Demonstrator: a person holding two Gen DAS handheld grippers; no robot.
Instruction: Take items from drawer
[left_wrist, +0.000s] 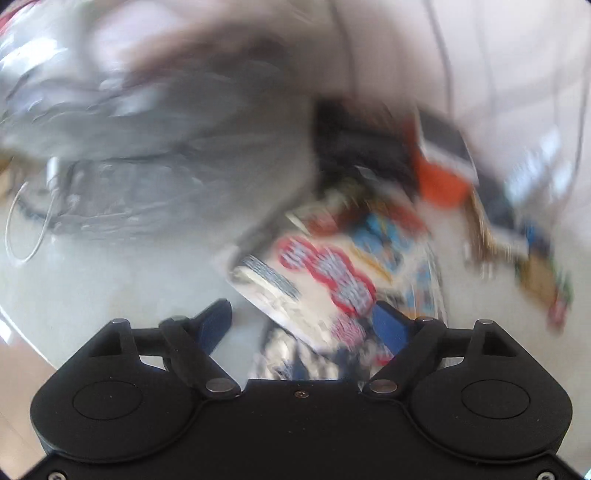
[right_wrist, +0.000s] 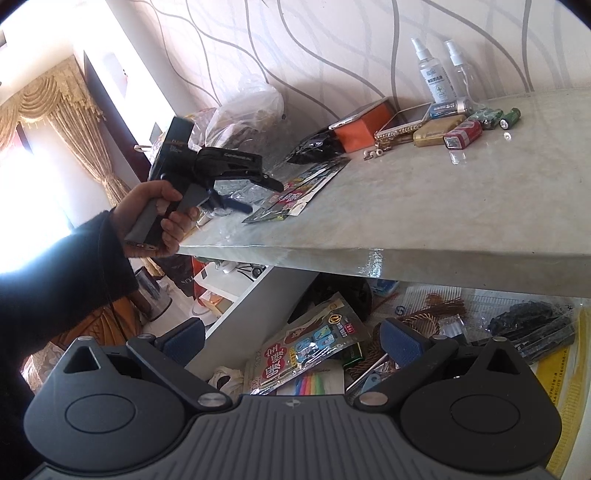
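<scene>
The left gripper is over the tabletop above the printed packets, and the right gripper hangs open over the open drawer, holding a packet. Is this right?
One point is wrong: the right gripper holds nothing. The right wrist view shows its jaws apart, with the packet lying below in the drawer. The rest stands: the left gripper is over the tabletop, above the printed packets.

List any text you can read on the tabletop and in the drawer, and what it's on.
No wording reads clearly enough to quote.
Spray bottle: green cross sign; print too small.
Drawer packet: large red Chinese characters, sideways, not legible.
Tabletop packets: red characters, too small; blurred in the left wrist view.
Yellow sheet: print too small.
</scene>
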